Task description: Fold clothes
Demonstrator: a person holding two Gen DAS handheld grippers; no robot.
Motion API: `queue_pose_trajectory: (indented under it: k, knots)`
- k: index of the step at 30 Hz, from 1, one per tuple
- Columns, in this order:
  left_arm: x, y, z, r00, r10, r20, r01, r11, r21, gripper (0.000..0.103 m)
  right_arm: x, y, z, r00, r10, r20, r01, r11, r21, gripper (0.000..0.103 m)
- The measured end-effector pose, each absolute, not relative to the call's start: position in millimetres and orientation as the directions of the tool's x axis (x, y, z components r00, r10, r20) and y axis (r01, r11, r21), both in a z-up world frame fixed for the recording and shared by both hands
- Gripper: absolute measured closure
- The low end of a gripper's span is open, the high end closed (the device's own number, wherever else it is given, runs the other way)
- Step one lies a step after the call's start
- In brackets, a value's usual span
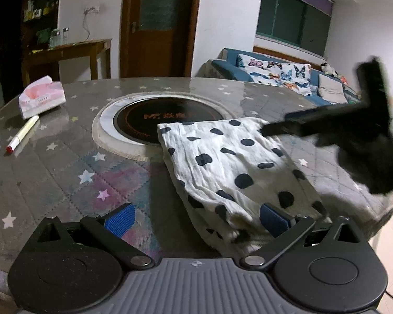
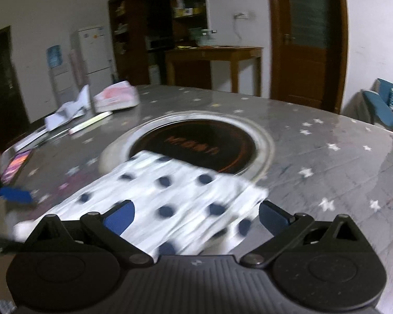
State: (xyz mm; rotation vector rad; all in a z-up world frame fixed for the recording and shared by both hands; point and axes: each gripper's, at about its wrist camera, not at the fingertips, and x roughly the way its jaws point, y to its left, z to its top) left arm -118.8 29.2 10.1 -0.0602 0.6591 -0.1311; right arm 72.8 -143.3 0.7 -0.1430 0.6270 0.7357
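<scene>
A white garment with dark polka dots (image 1: 230,164) lies folded on the star-patterned table (image 1: 65,172), its far corner over the round black cooktop (image 1: 167,120). My left gripper (image 1: 196,218) is open, its blue pads wide apart, with the right pad (image 1: 272,218) over the garment's near end. My right gripper (image 2: 195,217) is open too, just above the garment (image 2: 170,196), which looks blurred in the right wrist view. The right gripper also shows in the left wrist view (image 1: 327,120) as a dark blurred shape at the garment's far right corner.
A tissue pack (image 1: 40,96) and a red-capped marker (image 1: 22,137) lie at the table's left. Papers (image 2: 65,115) and a phone (image 2: 15,166) lie at the far left edge. A blue sofa (image 1: 280,78) stands behind the table.
</scene>
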Motion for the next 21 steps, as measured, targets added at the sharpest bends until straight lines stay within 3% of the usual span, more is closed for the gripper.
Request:
queue_pose_trajectory:
  k: [10,18,21]
  knots:
    - [-130,17,6,0.768,-0.17,-0.617,0.192,0.981,-0.03,0.0,139,-136,-29,0.517,0.555,-0.652,-0.61,0.773,0.174,0.024]
    - [-116,10,-3,0.764,-0.163,-0.625,0.219,0.976,0.014,0.005,135,-153,-29,0.51,0.574,-0.641,-0.578,0.78,0.239,0.079]
    - [-109,9,-6,0.768,-0.151,-0.622,0.219,0.975,0.034,0.007,126,-165,-25,0.548,0.544,-0.635,-0.541,0.81,0.226,0.083]
